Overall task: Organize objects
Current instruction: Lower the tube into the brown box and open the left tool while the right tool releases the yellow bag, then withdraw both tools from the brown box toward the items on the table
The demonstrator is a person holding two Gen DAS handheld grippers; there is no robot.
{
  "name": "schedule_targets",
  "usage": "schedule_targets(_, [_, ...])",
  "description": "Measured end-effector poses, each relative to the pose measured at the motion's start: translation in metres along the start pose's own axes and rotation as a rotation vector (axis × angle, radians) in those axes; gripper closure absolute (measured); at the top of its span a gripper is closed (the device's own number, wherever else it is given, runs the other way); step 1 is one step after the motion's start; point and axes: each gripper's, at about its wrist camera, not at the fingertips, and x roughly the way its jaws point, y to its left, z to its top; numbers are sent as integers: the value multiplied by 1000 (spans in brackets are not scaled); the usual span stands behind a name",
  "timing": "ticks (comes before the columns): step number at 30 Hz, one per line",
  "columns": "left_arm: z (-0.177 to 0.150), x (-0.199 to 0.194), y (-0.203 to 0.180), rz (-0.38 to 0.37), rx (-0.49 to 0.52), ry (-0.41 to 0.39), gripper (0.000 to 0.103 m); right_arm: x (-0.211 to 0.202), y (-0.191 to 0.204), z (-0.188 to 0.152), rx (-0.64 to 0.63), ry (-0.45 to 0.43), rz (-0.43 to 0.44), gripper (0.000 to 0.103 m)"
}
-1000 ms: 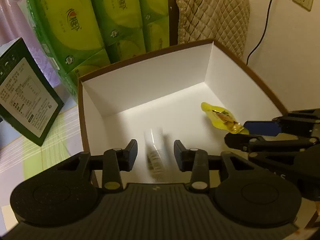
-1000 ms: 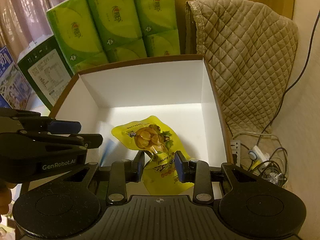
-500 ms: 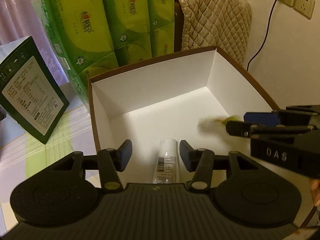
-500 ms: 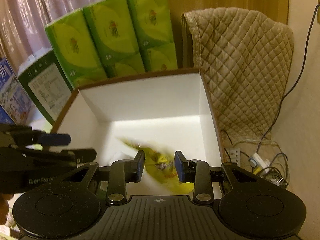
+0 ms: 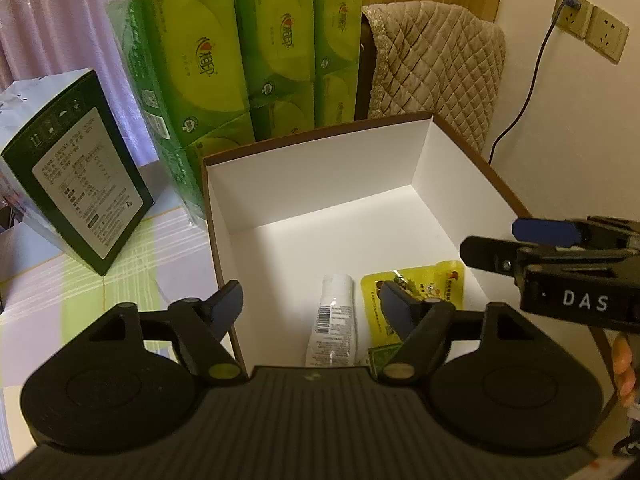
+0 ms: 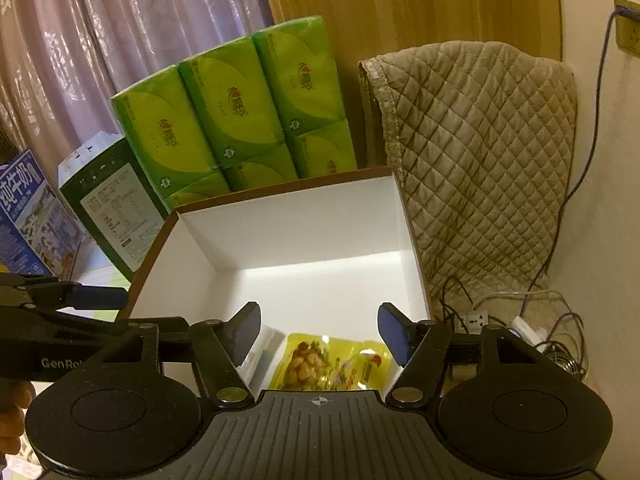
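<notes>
Through the left wrist camera, the left gripper [image 5: 310, 304] is seen spread wide and empty above the near edge of the white box [image 5: 320, 176]; a white tube [image 5: 334, 320] and a yellow snack pouch [image 5: 416, 292] are seen lying side by side on the box floor. From the right wrist camera, the right gripper [image 6: 318, 330] is likewise shown released above the pouch [image 6: 332, 362], with green tissue packs [image 6: 240, 116] stacked behind the box [image 6: 304, 224].
</notes>
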Motion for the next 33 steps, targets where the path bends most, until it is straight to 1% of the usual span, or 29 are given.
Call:
schedule_targets(2, [-2,-6,-1,-6,-5,-4,27,-7,-1,-3,5,-3,5,39])
schedule_targets(4, [-4,-13,-3,-9,-11,-9,23,-16,-2,-6,12,-6,9,39])
schedule_targets(12, [-20,-48,-10,-22,-54,-29,22,-47,-6,-20,47,-18,35,37])
schedule_targets(19, [-38,-86,-19,-25,-88,-53,17,-77,-4,-36,66,-31,59,37])
schedule_targets(24, [-58,-114,-22,-8,-121,-58,17,-98,-1,-47,85,-35,91,37])
schedule_targets(33, [-102,-156,-17,2,-180,-54,17,-136,18,-71,64,-32,98,37])
